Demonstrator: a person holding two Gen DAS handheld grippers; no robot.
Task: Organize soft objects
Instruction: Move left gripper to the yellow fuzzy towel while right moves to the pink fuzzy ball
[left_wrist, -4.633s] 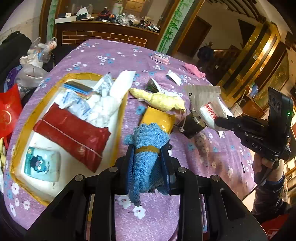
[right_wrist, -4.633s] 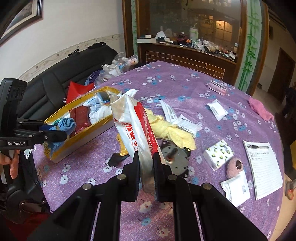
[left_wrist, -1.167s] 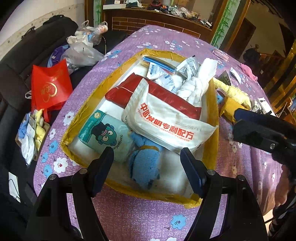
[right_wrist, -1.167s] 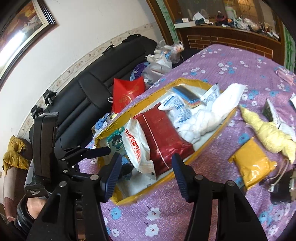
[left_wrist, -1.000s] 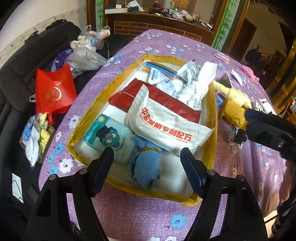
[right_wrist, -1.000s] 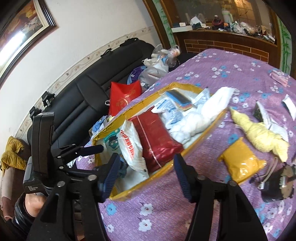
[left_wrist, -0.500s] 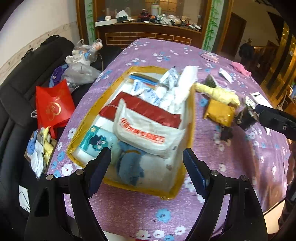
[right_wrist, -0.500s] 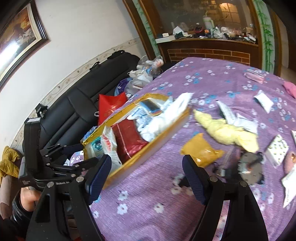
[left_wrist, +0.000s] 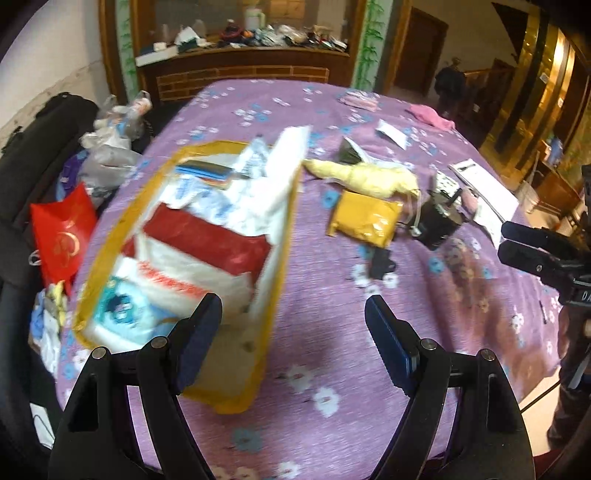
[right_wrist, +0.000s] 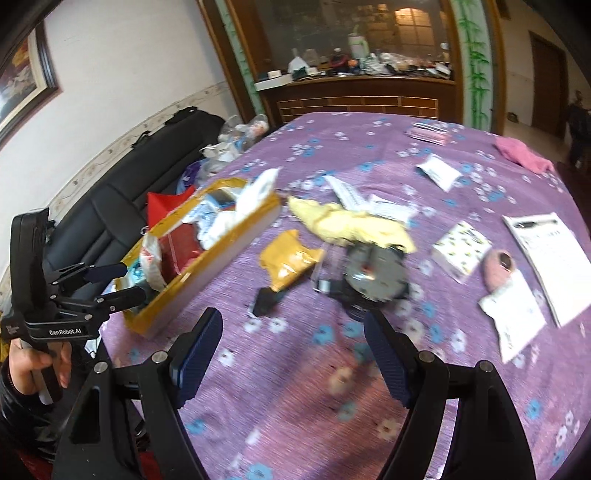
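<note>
Hovering over the purple flowered surface (right_wrist: 369, 155) are two sets of tongs — the left tongs (left_wrist: 293, 332) and the right tongs (right_wrist: 291, 343) — both spread wide with nothing between their ribbed blue pads, the right having just been opening. One shallow yellow-rimmed tray (left_wrist: 280, 236) sits at the left edge, piled with soft packets: one glossy red pouch (left_wrist: 207, 240), one white bag with red print (left_wrist: 177, 273), one teal tissue pack (left_wrist: 118, 306), some crinkly white wrappers. Outside it lie one limp yellow cloth (right_wrist: 351, 221), one puffy mustard-yellow pouch (right_wrist: 288, 258), one round dark metal motor (right_wrist: 373, 277), one pink fuzzy ball (right_wrist: 498, 269) and one pink cloth (right_wrist: 521, 153) — all apart from the tray.
</note>
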